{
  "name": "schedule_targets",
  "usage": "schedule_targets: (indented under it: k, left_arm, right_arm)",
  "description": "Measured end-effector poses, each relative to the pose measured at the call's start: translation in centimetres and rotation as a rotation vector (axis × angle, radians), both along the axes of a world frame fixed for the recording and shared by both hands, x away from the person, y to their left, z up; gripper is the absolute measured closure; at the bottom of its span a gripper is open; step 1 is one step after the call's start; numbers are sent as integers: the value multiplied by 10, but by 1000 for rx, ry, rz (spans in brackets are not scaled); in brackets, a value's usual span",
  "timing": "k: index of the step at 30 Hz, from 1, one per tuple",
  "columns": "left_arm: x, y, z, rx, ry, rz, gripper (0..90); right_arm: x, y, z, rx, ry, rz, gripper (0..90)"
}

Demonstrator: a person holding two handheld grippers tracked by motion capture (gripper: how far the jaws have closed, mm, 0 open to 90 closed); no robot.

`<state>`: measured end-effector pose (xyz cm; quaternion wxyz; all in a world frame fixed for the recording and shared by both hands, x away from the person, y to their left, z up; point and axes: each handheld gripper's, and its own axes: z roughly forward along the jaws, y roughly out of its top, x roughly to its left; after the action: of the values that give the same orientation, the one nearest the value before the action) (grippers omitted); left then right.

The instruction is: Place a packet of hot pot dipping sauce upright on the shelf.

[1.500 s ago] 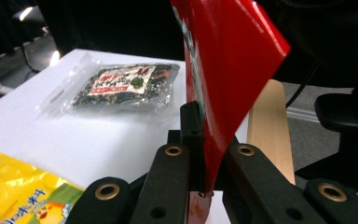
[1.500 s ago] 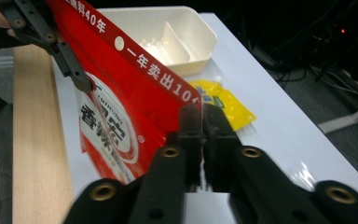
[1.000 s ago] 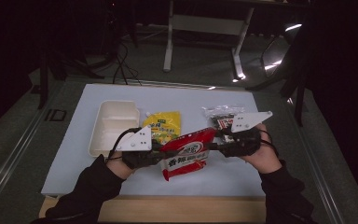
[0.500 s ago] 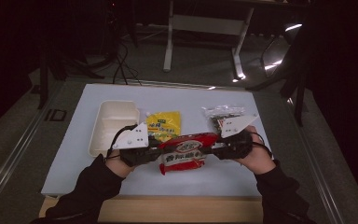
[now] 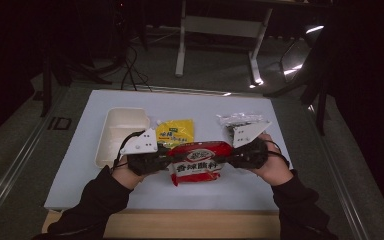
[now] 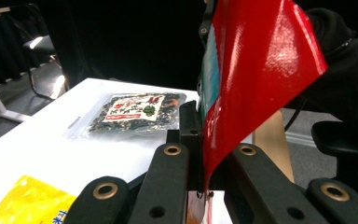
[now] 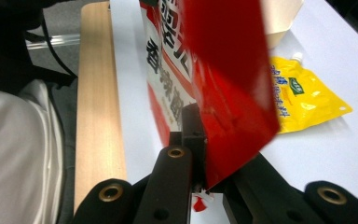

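I hold the red seasoning packet [image 5: 196,163] between my two claws, lifted off the white counter [image 5: 300,190] near its near edge, about midway between its left and right sides. My left claw [image 5: 166,161] is clamped tight on the packet's left edge; in the left gripper view the red film [image 6: 256,70] rises from between the two black jaws, pinched where they meet. My right claw [image 5: 228,159] grips the opposite edge. Its jaws have just been closing, and in the right gripper view they now press together on the red film [image 7: 228,93], with the packet's white panel and black lettering running away from them. The packet hangs stretched between the two claws, its printed face turned up toward the high camera.

Behind the packet, farther from me, a yellow sauce pouch [image 5: 176,131] lies flat on the counter, just beside a cream lunch box [image 5: 120,131] with compartments that sits toward the left edge. A clear bag of dark dried bits with a red and white label [image 6: 135,111] lies toward the far right part of the counter, well apart from the pouch. A strip of bare wood [image 5: 190,222] runs along the counter's near edge, under my forearms.
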<state>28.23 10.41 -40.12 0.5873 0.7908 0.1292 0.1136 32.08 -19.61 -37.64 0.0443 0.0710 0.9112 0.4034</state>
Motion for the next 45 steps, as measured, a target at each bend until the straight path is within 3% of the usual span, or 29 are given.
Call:
schedule_targets:
  k: [8, 9, 13, 14, 19, 26, 34, 45]
  left_arm:
    - [-4, 7, -2, -43, -31, 84, 421]
    - [-5, 10, -3, -49, -27, 95, 421]
    - [-6, 17, -8, -57, 7, 95, 156]
    - [-7, 18, -10, -51, 5, 102, 135]
    - [-12, 23, -22, -81, 24, 123, 66]
    - [-23, 27, -44, -69, 42, 160, 60]
    - [-32, 20, -72, -34, 50, 127, 60]
    - [-35, 15, -94, -10, 54, 113, 61]
  right_arm:
    - [6, 1, 6, 14, 2, -16, 900]
    - [8, 1, 7, 13, 2, -23, 900]
    - [15, 1, 11, 21, 9, -35, 900]
    - [16, 2, 11, 23, 5, -39, 900]
    - [23, 3, 12, 30, 3, -52, 900]
    - [36, 2, 18, 59, 8, -70, 900]
    - [51, 12, 23, 63, 0, -88, 900]
    - [70, 32, 29, 71, 2, -79, 900]
